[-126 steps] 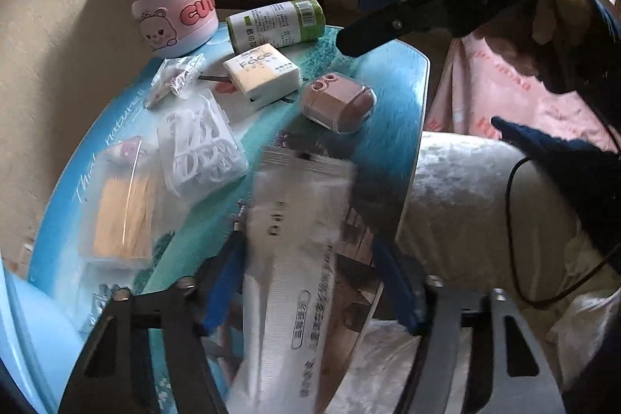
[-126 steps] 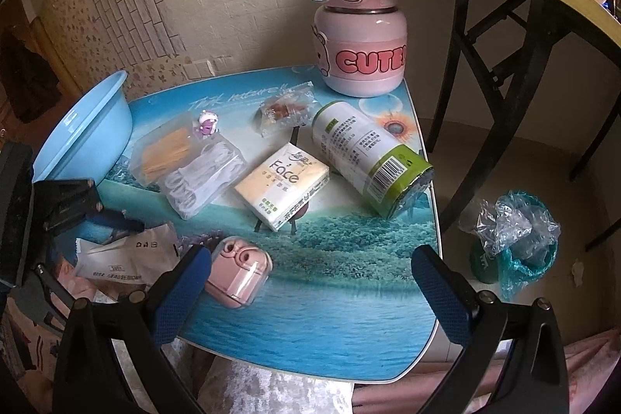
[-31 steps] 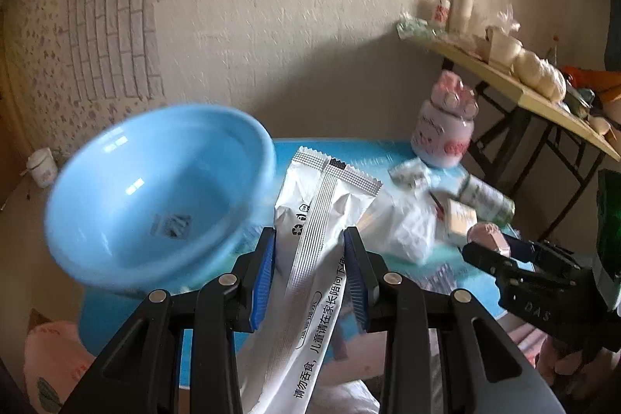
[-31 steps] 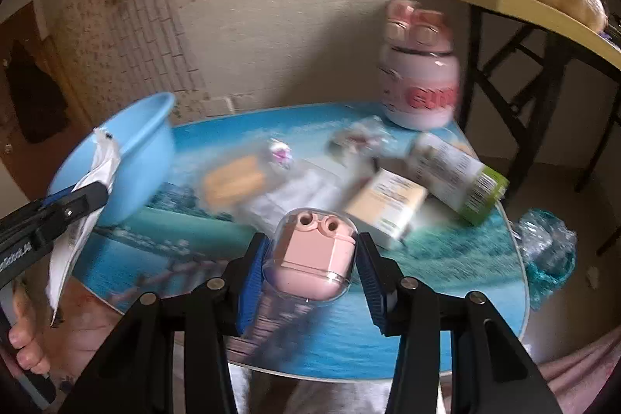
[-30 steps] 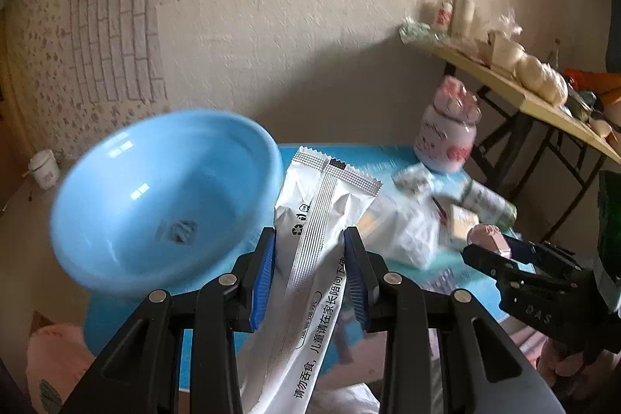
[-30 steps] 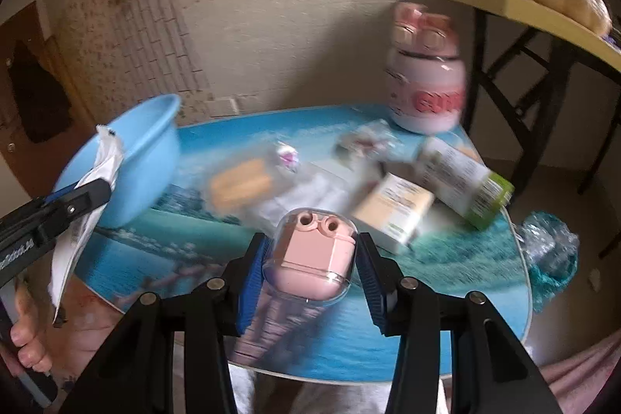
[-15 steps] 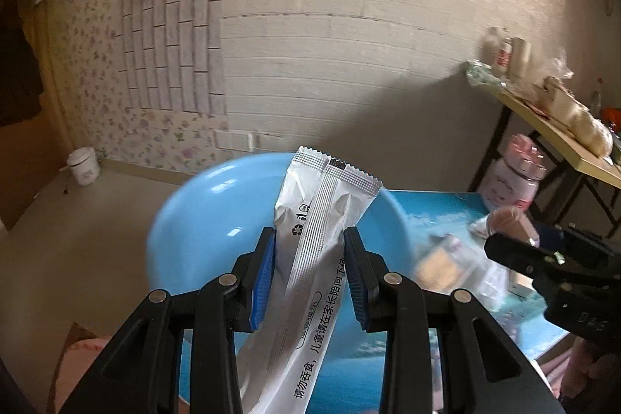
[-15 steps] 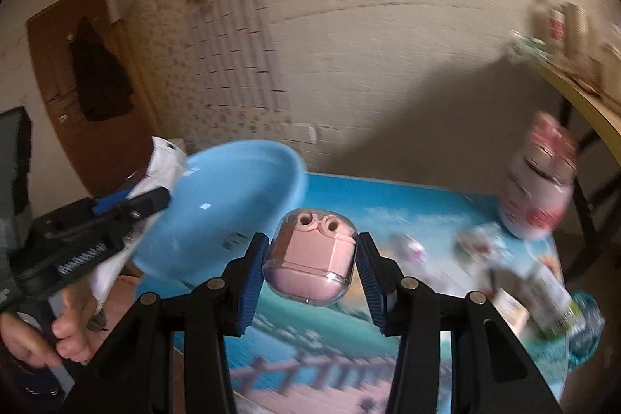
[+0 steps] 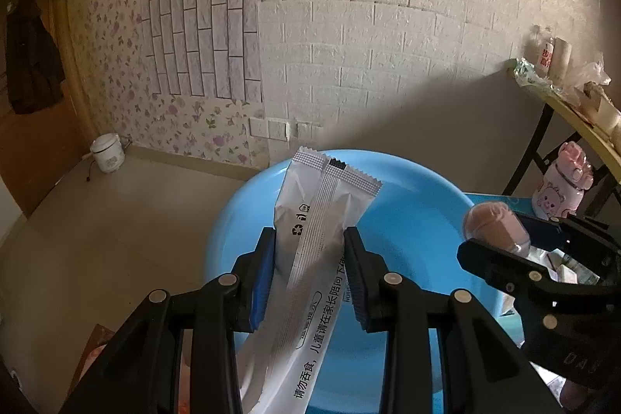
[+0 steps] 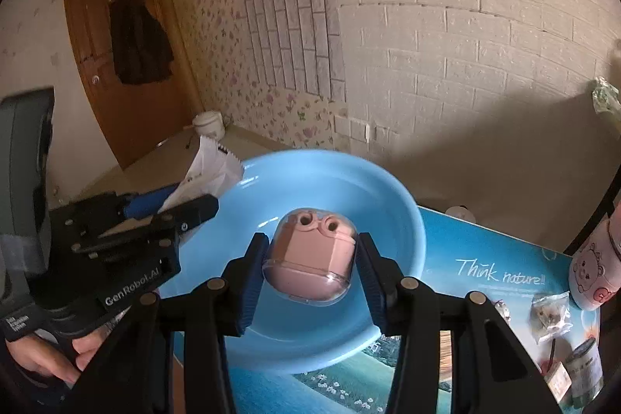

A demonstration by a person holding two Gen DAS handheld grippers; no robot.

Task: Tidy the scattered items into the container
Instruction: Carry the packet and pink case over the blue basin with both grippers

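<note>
Both grippers hang over the blue basin [image 10: 388, 204], each carrying one item so the two can drop in together. The left gripper [image 9: 309, 264] is clamped on a long white sachet [image 9: 322, 220] whose top pokes out beyond the jaws, above the bowl. The right gripper [image 10: 309, 270] squeezes a pink earbud case [image 10: 310, 257] between its jaws, basin directly below.

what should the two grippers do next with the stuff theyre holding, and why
Probably open both and drop the loads. The left gripper holds the white sachet and the right gripper the pink case, both above the blue basin, which looks empty, so release should land them inside.
</note>
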